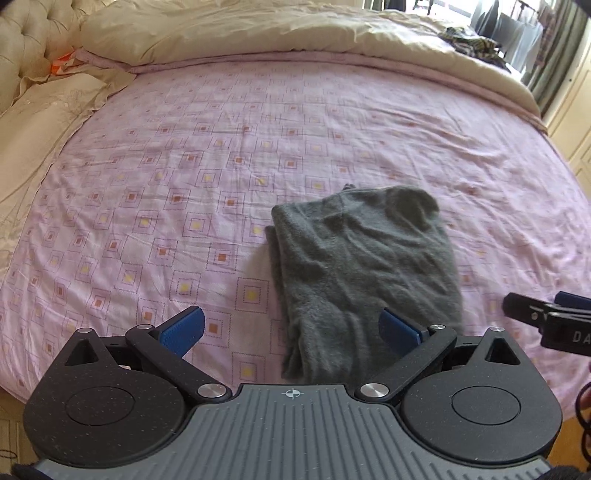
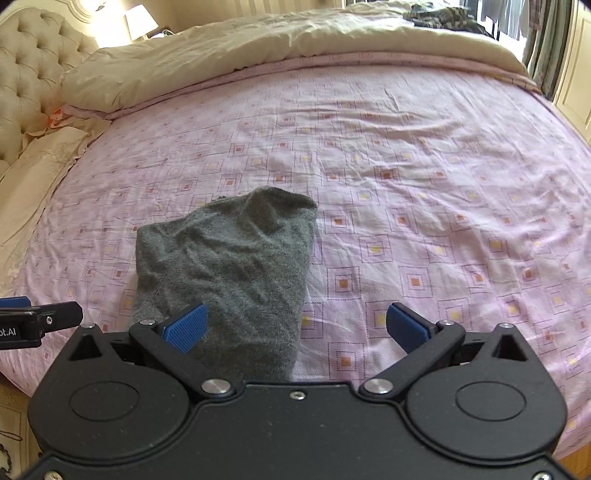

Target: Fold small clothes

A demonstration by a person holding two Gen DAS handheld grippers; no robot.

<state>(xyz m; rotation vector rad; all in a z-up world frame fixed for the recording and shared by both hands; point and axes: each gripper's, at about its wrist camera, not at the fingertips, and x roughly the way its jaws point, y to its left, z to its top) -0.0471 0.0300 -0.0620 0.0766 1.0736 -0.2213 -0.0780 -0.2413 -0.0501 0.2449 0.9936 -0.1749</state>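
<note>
A dark grey knitted garment (image 1: 362,266) lies folded in a rough rectangle on the pink patterned bedsheet (image 1: 207,155), near the bed's front edge. My left gripper (image 1: 291,328) hovers open just in front of its near end, blue pads wide apart and holding nothing. In the right wrist view the same garment (image 2: 229,266) lies left of centre. My right gripper (image 2: 295,328) is open above its near right corner, with the left pad over the cloth and the right pad over bare sheet. Each gripper shows at the edge of the other's view: the right one (image 1: 546,317), the left one (image 2: 33,317).
A cream duvet (image 1: 258,33) is bunched along the far side of the bed. A tufted headboard (image 2: 33,66) and pillows (image 1: 40,122) are at the left. Patterned clothes (image 1: 469,40) lie at the far right corner, near curtains. A lit lamp (image 2: 138,18) stands behind the headboard.
</note>
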